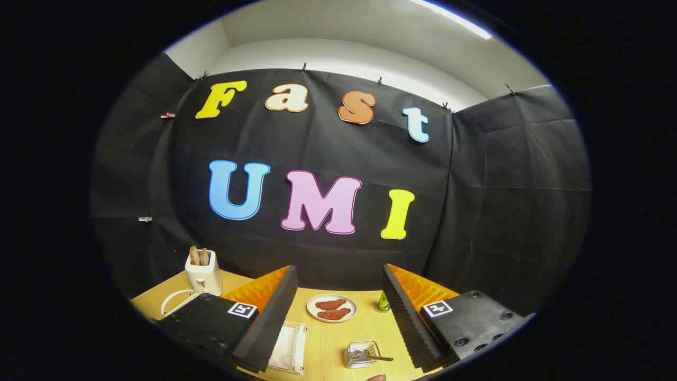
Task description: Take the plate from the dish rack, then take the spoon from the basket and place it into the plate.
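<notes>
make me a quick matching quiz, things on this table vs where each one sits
Things:
1. toaster
2. small plate
3. wire basket
4. dish rack

Places:
A. between the open gripper's fingers, nearer than the small plate
B. beyond the left finger, slices sticking up
C. beside the left finger's inner edge
D. between the fingers, further off, food on it

Pairs: 1-B, 2-D, 3-A, 4-C

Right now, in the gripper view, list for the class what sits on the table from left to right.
Toaster → dish rack → plate of food → wire basket → green can. The gripper hangs above them, jaws wide open and empty.
</notes>
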`<act>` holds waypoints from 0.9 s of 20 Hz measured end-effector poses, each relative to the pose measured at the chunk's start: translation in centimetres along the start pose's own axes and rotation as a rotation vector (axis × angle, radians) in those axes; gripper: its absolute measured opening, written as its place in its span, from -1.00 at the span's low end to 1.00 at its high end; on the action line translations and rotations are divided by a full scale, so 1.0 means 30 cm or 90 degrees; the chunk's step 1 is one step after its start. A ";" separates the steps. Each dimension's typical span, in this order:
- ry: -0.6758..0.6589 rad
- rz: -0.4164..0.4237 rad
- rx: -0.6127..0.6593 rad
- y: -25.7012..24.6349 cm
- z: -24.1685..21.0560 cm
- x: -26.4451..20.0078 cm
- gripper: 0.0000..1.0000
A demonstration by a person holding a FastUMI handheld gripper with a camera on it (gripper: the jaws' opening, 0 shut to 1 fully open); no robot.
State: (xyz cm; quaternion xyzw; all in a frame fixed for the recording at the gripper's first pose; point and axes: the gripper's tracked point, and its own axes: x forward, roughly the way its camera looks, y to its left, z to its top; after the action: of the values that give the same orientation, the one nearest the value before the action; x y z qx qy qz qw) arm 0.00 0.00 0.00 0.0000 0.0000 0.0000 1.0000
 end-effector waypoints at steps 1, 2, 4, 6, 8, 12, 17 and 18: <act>0.004 0.003 0.000 0.003 -0.004 -0.003 0.95; 0.006 0.006 0.001 0.007 -0.008 -0.007 0.95; 0.008 0.008 0.001 0.014 -0.007 -0.016 0.95; 0.013 0.011 -0.003 0.018 -0.010 -0.040 0.95; 0.019 0.017 -0.008 0.029 -0.022 -0.032 0.95; 0.020 0.025 0.001 0.041 -0.019 -0.032 0.95; 0.028 0.030 0.010 0.064 -0.029 -0.013 0.95; 0.031 0.033 0.014 0.073 -0.035 -0.012 0.95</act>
State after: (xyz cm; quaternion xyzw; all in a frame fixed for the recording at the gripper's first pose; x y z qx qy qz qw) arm -0.36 2.18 -1.04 0.0110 0.0245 0.0261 0.9993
